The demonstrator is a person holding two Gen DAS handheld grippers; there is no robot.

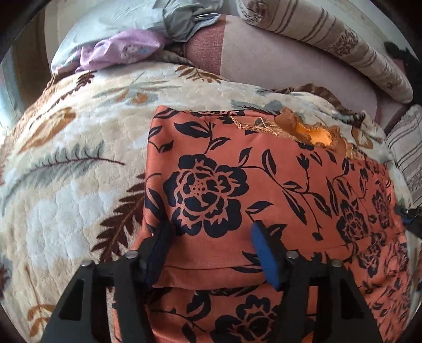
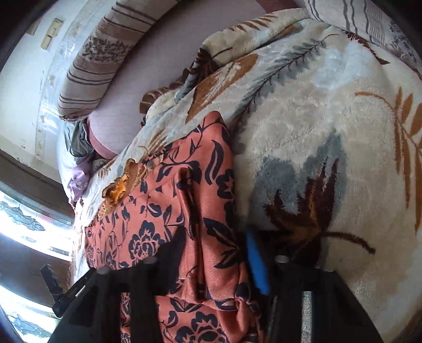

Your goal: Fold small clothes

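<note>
An orange garment with a black flower print lies folded on a fleecy leaf-patterned blanket. A frilly orange trim shows at its far edge. My left gripper is open, its jaws wide apart over the garment's near fold, the cloth lying between them. In the right wrist view the same garment lies at the left on the blanket. My right gripper is open, its jaws either side of the garment's bunched right edge.
Striped pillows lie at the back on a pink sheet. A lilac cloth and a grey cloth are heaped at the back left. A wall and a window stand beyond the bed.
</note>
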